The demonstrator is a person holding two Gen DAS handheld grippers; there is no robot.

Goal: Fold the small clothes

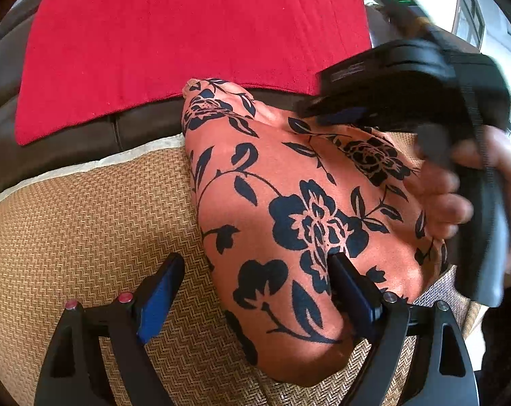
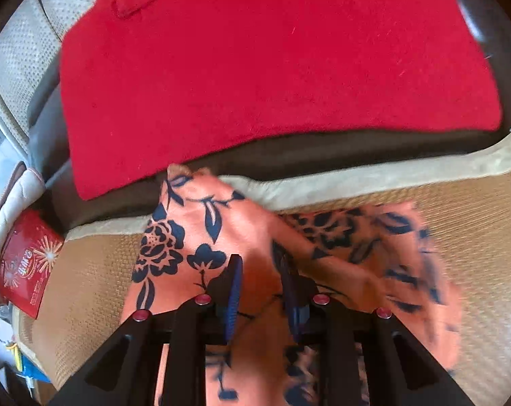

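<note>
Orange fabric printed with dark navy flowers makes up one small garment (image 1: 289,209), which is laid in rumpled folds on one woven tan mat (image 1: 86,237). One red cloth (image 1: 187,34) is spread flat behind it over a dark brown cushion (image 1: 69,142), and the garment's far corner reaches almost to that cloth's near edge. Two grippers are seen. The left gripper (image 1: 252,291) is held with its two blue-padded fingers spread wide; one finger is over the bare mat, while the other is set against the garment's surface, and nothing is pinched. The right gripper (image 2: 260,291) is pointed down at the garment, its two fingers drawn close with a fold of the orange fabric (image 2: 221,223) caught between the pads. One hand (image 1: 458,196) is seen in the left wrist view, wrapped around the right gripper's black handle. One red printed packet (image 2: 25,264) is seen at the mat's left edge.
</note>
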